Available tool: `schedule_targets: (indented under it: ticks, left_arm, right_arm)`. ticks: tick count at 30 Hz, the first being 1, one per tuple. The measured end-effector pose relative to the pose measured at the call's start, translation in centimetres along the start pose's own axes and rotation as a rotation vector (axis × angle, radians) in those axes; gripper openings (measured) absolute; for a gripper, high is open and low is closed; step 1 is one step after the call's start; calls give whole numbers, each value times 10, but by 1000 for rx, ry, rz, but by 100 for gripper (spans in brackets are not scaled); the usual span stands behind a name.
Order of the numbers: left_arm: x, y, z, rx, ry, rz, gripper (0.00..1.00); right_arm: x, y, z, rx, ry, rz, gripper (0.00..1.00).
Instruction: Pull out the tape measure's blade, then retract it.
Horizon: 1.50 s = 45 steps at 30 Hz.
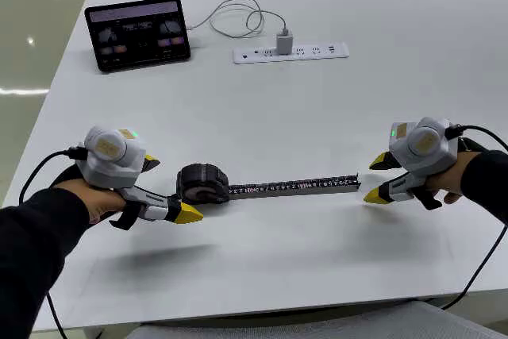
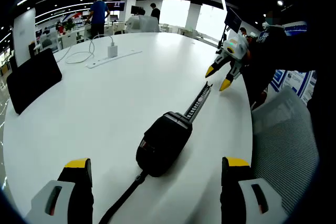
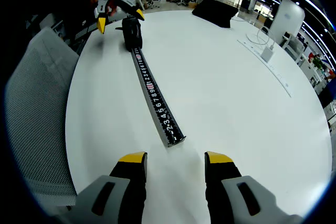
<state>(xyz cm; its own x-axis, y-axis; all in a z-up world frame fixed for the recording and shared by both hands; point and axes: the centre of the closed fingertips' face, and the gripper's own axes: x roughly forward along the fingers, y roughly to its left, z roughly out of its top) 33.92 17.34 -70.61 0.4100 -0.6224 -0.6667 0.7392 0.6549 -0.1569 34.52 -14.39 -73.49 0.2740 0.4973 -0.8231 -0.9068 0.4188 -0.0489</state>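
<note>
A black tape measure (image 1: 202,183) lies on the white table (image 1: 317,109), its dark blade (image 1: 294,187) drawn out to the right and flat on the surface. My left gripper (image 1: 169,186) stands open around the case without touching it. In the left gripper view the case (image 2: 164,142) lies just ahead of the yellow-tipped jaws, which stand wide apart. My right gripper (image 1: 376,179) is open just beyond the blade's tip. In the right gripper view the blade's end hook (image 3: 173,140) lies a little ahead of the gripper (image 3: 175,157), untouched.
A dark tablet (image 1: 137,33) stands at the back left. A white power strip (image 1: 290,52) with a charger and a looped cable lies at the back centre. A grey mesh chair (image 3: 37,129) sits at the table's near edge.
</note>
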Motion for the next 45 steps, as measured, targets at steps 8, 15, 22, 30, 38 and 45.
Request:
schedule_targets:
  ticks: [8,15,22,30,38,45]
  left_arm:
    - [-18,1,-15,-82,-73,93,100]
    - [-33,-8,-25,-79,-116,125,100]
    - [-47,-13,-36,-122,-136,153,100]
    - [-64,-20,-47,-147,-156,166,100]
    - [-81,-18,-59,-133,-143,197,100]
    - [-93,-18,-68,-142,-149,223,100]
  right_arm:
    - [-13,20,-16,41,-43,-50,47]
    - [-26,23,-28,163,-98,-112,61]
    - [-46,30,-32,243,-183,-155,74]
    - [-72,38,-47,288,-212,-181,81]
    - [-86,50,-63,294,-204,-199,95]
    - [-94,49,-79,288,-179,-189,100]
